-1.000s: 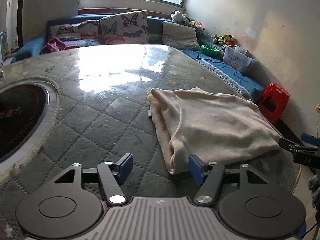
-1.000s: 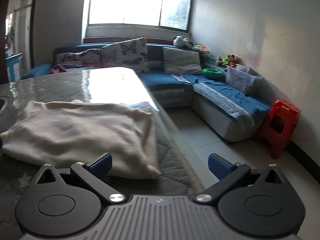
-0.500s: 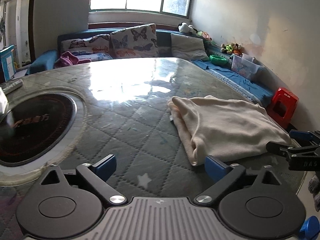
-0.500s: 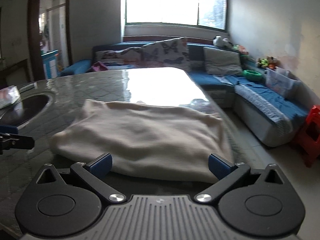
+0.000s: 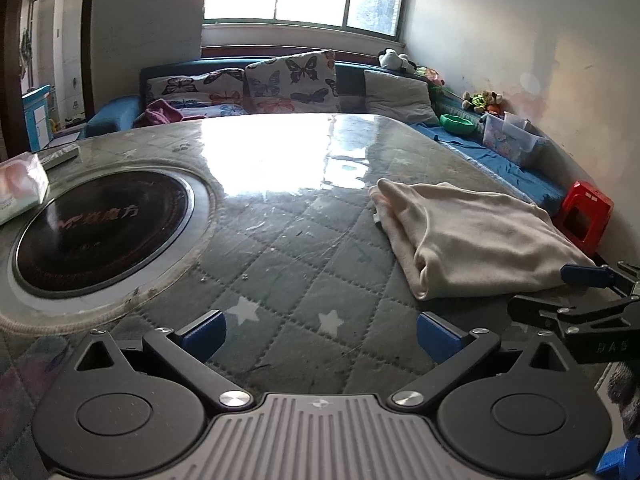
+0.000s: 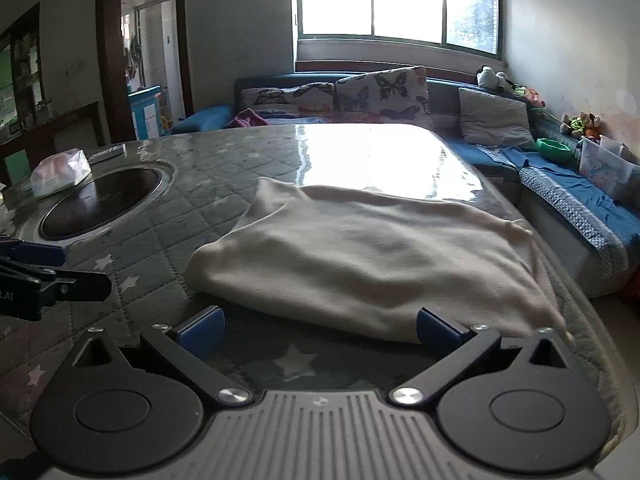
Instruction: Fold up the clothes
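My left tongs (image 5: pixel 320 330) stand wide, their jaws having just been opening, with nothing between the blue pads, only the quilted table cover (image 5: pixel 304 264) below. My right tongs (image 6: pixel 320 326) also gape wide and hold nothing; the near edge of the folded cream garment (image 6: pixel 372 256) lies just beyond their tips, untouched. That garment sits on the right part of the table, near its right edge, and to the right of my left tongs. On the left, a round dark cooktop (image 5: pixel 100 226) is sunk into the table, with a tissue pack (image 5: pixel 20 186) at its far left rim. Far right, on the blue sofa (image 6: pixel 560 184), a green bowl (image 5: pixel 458 123) rests beside a clear plastic box (image 5: pixel 510 140); I cannot tell what either contains.
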Available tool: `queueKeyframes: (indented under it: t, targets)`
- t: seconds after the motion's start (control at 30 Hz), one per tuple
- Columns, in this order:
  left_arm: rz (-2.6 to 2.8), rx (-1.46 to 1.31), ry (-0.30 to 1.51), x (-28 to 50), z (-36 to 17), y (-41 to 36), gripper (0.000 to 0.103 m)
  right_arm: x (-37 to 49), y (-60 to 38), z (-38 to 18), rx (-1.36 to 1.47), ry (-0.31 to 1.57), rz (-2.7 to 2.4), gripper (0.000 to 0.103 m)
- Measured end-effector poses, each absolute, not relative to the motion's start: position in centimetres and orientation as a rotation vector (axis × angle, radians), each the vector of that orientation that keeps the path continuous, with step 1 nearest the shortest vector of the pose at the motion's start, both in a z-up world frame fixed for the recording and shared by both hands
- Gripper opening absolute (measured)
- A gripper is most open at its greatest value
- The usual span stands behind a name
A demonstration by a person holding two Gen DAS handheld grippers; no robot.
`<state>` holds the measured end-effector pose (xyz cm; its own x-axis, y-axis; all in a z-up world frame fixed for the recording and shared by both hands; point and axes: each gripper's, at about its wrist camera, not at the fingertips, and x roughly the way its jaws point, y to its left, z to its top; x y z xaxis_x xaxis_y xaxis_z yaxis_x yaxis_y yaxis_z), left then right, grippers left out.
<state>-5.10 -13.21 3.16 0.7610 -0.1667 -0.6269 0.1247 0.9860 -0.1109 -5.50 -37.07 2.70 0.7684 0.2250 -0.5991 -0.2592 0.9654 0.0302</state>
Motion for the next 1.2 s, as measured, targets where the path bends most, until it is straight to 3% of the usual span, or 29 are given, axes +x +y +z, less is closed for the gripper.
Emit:
queueKeyframes:
  t: [1.2]
  targets:
    - [-0.224, -0.050, 0.667, -6.5, 3.0, -16.1, 0.103, -7.6, -36.8, 1.5, 0.024, 0.702, 0.174, 0.103]
